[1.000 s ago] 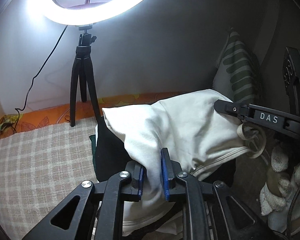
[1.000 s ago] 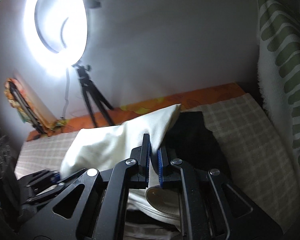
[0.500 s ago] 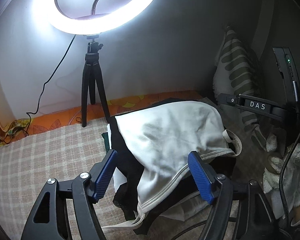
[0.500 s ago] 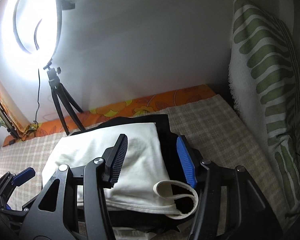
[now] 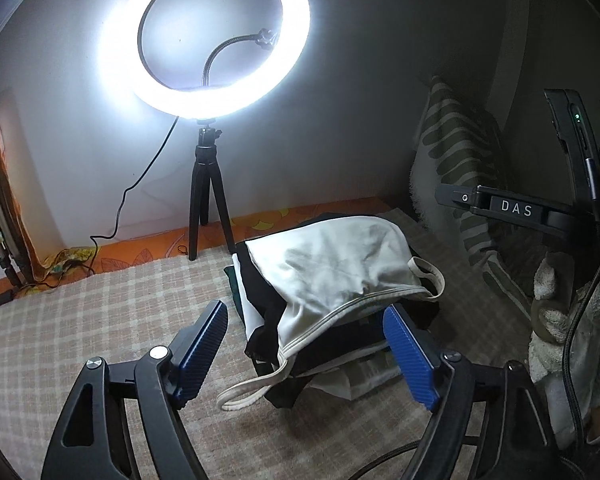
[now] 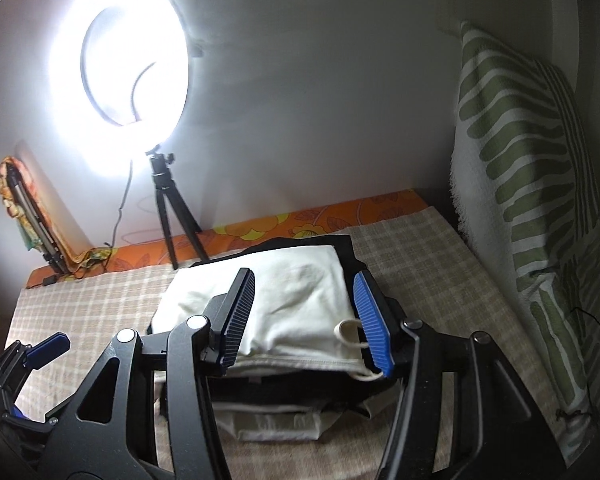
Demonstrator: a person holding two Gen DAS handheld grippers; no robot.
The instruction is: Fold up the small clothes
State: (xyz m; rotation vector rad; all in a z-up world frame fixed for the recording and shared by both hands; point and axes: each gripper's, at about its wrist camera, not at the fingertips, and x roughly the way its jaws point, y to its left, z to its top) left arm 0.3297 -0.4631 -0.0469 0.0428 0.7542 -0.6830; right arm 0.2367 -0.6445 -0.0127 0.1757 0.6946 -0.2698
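A folded white top (image 5: 332,268) lies on top of a stack of black and white folded clothes (image 5: 324,352) on the checked bedspread (image 5: 80,320). One white strap loop trails off the stack toward me. My left gripper (image 5: 306,354) is open and empty, just in front of the stack. In the right wrist view the white top (image 6: 296,300) shows between the blue pads of my right gripper (image 6: 306,318), which is open, empty and held above the stack's near edge. The left gripper's tip (image 6: 48,346) shows at the lower left there.
A lit ring light on a black tripod (image 5: 208,192) stands at the back by the wall, its cable trailing left. A green-striped pillow (image 6: 528,184) leans at the right. An orange floral sheet edge (image 6: 300,224) runs along the wall.
Both grippers were shut on the white top a second ago. They let it go onto the stack, opened wide and pulled back a little toward me.
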